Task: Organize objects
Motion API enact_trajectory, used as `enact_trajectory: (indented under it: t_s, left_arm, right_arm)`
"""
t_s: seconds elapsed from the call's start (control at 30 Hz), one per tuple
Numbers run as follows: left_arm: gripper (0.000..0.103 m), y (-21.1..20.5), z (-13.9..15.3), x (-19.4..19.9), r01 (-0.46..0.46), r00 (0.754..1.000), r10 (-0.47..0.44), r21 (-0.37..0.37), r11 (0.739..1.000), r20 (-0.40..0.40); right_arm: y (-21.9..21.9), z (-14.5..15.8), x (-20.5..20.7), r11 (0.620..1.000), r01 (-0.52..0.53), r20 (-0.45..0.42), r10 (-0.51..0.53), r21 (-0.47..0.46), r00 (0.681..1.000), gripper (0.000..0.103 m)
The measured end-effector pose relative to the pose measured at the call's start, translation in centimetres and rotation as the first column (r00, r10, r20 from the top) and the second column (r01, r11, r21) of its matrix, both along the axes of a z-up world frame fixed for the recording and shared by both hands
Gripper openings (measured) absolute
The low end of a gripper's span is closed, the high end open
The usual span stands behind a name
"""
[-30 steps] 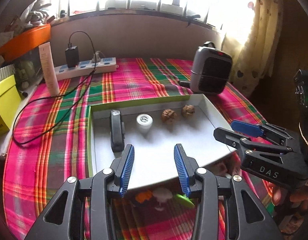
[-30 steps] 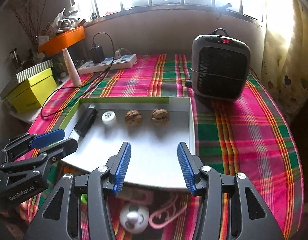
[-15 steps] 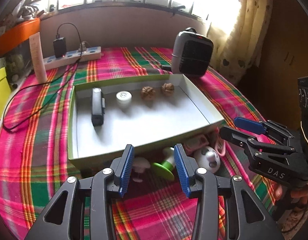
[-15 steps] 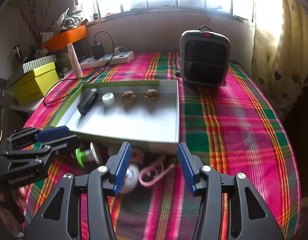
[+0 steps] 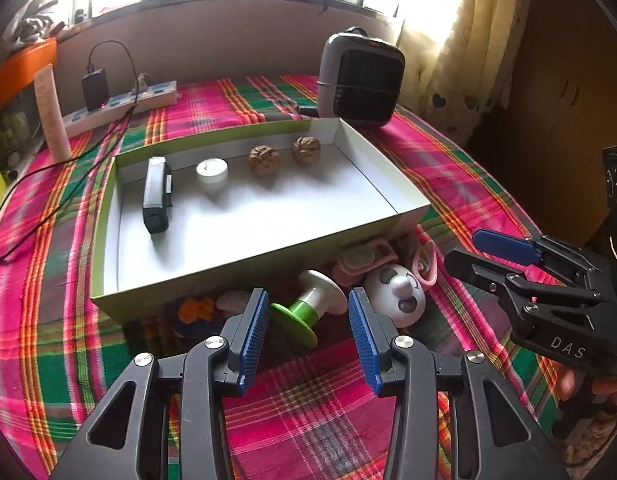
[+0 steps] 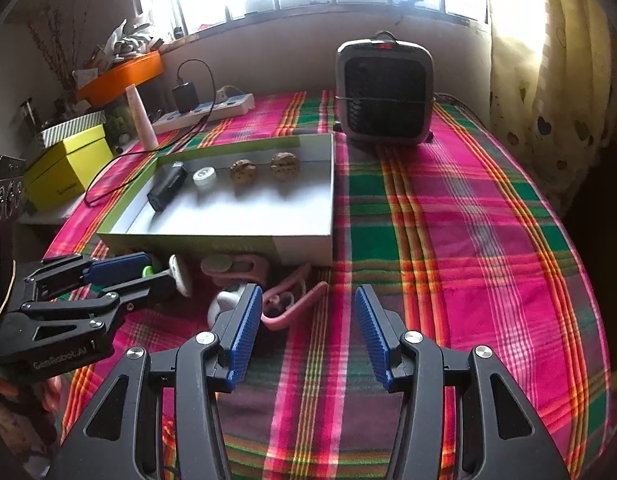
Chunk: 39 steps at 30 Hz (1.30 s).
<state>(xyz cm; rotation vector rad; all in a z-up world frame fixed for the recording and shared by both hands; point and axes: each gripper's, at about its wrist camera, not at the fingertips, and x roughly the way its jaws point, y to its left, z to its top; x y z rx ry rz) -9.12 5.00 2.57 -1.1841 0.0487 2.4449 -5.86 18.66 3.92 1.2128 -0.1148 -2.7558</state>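
A shallow white tray with green walls (image 5: 392, 188) (image 6: 308, 248) holds a black device (image 5: 157, 194), a white candle (image 5: 212, 170) and two walnuts (image 5: 264, 160). Loose in front of it lie a green-and-white spool (image 5: 308, 310), a white round toy (image 5: 396, 294), pink clips (image 5: 364, 260) (image 6: 288, 308) and an orange piece (image 5: 196, 308). My left gripper (image 5: 308, 330) is open and empty, just short of the spool. My right gripper (image 6: 308, 332) is open and empty over the cloth, right of the pink clips; it also shows in the left wrist view (image 5: 492, 252).
A plaid cloth (image 6: 448, 240) covers the table. A grey heater (image 6: 384, 92) stands behind the tray. A power strip with charger (image 5: 120, 100), a white tube (image 5: 52, 114), a yellow box (image 6: 68, 168) and an orange tray (image 6: 120, 74) lie at the back left.
Both grippers have pulled back from over the tray toward the near edge, bringing the loose objects in front of the tray into view. Both stay open and empty.
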Motion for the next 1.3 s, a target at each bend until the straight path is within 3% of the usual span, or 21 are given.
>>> enact_trajectory:
  t_s: [0.7,0.97,1.23,1.3]
  left_arm:
    - [0.040,1.2,-1.4,1.4,0.034,0.998,-0.034,-0.007,0.999,0.056]
    - [0.040,1.2,-1.3,1.8,0.042,0.997,-0.042,0.003,0.999,0.065]
    - [0.040,0.9,-1.0,2.1,0.047,0.997,-0.048,0.015,0.999,0.057]
    - [0.040,0.8,-0.9,2.1,0.048,0.997,-0.049,0.017,0.999,0.055]
  right_arm:
    - [-0.2,-1.1,-1.5,0.998,0.007,0.045,-0.004,-0.063,0.999,0.050]
    - [-0.2,-1.4,-1.9,0.999,0.020,0.066,-0.017,-0.039,0.998,0.050]
    - [0.1,-0.8,-1.2,0.996,0.053,0.059,-0.058,0.070,0.997,0.050]
    - [-0.2,-0.8,-1.3,0.998,0.031,0.060,-0.034,0.047,0.998,0.050]
